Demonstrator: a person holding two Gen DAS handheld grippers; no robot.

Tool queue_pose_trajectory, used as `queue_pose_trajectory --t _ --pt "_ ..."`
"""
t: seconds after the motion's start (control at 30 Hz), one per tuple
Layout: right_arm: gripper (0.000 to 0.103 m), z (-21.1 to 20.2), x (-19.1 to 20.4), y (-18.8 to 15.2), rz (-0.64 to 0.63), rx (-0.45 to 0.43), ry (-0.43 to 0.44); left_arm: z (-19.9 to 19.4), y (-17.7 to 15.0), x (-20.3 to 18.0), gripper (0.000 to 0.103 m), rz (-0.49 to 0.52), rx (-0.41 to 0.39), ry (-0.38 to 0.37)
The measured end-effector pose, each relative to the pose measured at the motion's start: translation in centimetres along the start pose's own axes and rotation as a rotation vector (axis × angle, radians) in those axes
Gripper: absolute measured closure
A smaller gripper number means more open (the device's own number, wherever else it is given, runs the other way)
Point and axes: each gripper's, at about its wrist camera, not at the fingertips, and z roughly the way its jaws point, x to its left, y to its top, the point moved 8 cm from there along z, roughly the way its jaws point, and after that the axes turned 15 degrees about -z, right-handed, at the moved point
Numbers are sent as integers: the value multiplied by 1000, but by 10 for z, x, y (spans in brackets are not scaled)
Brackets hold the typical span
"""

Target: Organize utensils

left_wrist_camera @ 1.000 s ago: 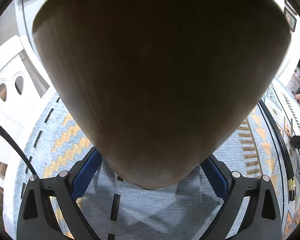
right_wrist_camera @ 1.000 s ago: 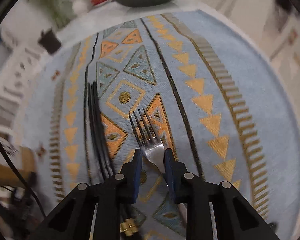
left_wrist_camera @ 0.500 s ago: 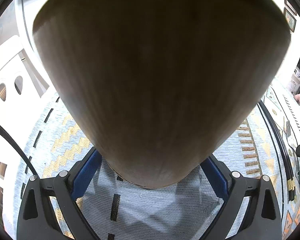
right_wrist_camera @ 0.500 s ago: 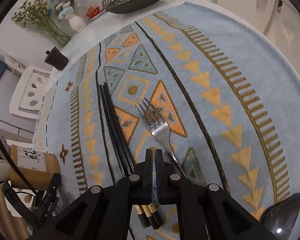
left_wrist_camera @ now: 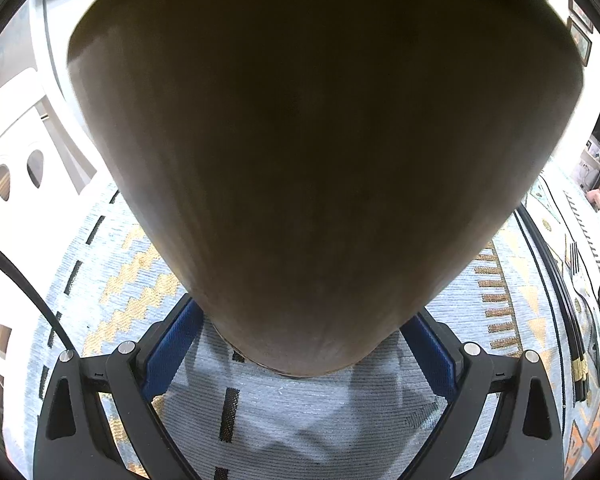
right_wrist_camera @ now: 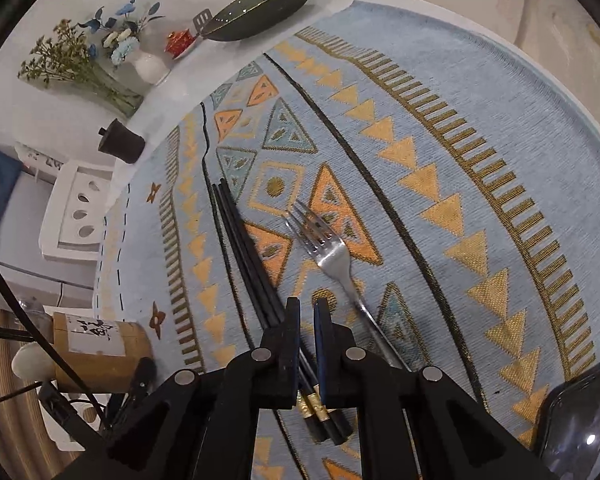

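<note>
On the left, the left gripper [left_wrist_camera: 300, 344] is clamped around a wooden utensil holder [left_wrist_camera: 324, 152], its blue pads [left_wrist_camera: 168, 344] pressing both sides of the cylinder near its base. The holder stands on a pale blue woven tablecloth [left_wrist_camera: 300, 412] with gold zigzags and fills most of the left wrist view. A white chair [left_wrist_camera: 16, 152] stands past the table edge at far left. In the right wrist view, the same holder [right_wrist_camera: 100, 350], bearing a white label, appears at lower left. To its right, black chopsticks [right_wrist_camera: 244, 240] with gold bands near one end lie side by side on the cloth. The right gripper [right_wrist_camera: 307, 320] hovers over their banded end with its jaws drawn nearly together; nothing is seen gripped between them. Just right of the chopsticks, a silver fork [right_wrist_camera: 332, 256] lies on the cloth, tines pointing away. At the far lower right, part of a dark spoon [right_wrist_camera: 580, 404] shows. At the table's far edge sit a dark green bowl [right_wrist_camera: 260, 8] and vases of flowers [right_wrist_camera: 112, 52].
</note>
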Motion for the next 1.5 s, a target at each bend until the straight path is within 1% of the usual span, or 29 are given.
queue_pose_trajectory --t 0.2,0.43,0.53,0.63,0.67,0.7,0.77,0.8,0.87,0.93,1.0,1.03,1.07,1.1,1.17,1.2,1.23,1.27,1.3,1.37,1.4,1.43,1.5 --pt "97 5 11 1 -22 17 10 -1 0 0 5 0 0 0" --pt "97 5 13 6 -32 16 11 -1 0 0 5 0 1 0" --pt "96 2 14 11 -62 40 33 -1 1 0 5 -1 0 0" --pt "96 -10 2 21 -74 55 59 -1 1 0 5 -1 1 -3" --pt "90 -14 -5 25 -67 68 67 -2 2 1 5 -2 1 -4" --pt "70 -16 -11 27 -61 86 73 -2 2 2 5 -4 0 -6" --pt "40 -17 -25 30 -33 139 83 -3 3 2 5 -6 1 -9" --pt "40 -17 -29 32 -31 151 94 -3 3 2 5 -7 2 -10" --pt "40 -16 -29 33 -51 178 117 -3 3 3 5 -10 3 -15" --pt "41 -8 -27 30 -85 226 68 -4 3 4 5 -12 3 -17" --pt "52 6 -14 25 -190 283 2 -4 3 5 5 -12 3 -17" --pt "54 14 -8 24 -244 302 -40 -4 3 5 5 -12 4 -19" --pt "61 21 -5 22 -288 315 -86 -4 3 5 5 -13 4 -19" --pt "64 27 -3 22 -327 329 -130 -5 3 6 5 -14 5 -21" --pt "64 47 -2 21 -419 369 -232 -5 4 7 5 -19 6 -29" --pt "63 51 0 20 -442 373 -254 -5 4 8 5 -21 6 -31" --pt "65 51 5 21 -467 367 -280 -4 4 8 5 -21 7 -32" --pt "72 52 10 20 -494 377 -305 -5 5 8 5 -22 8 -34" --pt "82 52 17 20 -525 374 -316 -6 5 9 5 -23 8 -36" --pt "89 51 25 18 -581 366 -359 -7 6 11 5 -27 8 -41" --pt "95 49 26 18 -575 359 -351 -8 7 11 5 -29 8 -44" --pt "95 47 26 19 -545 351 -321 -9 7 12 5 -30 7 -46" --pt "97 36 26 22 -445 309 -207 -9 7 12 5 -32 8 -47"
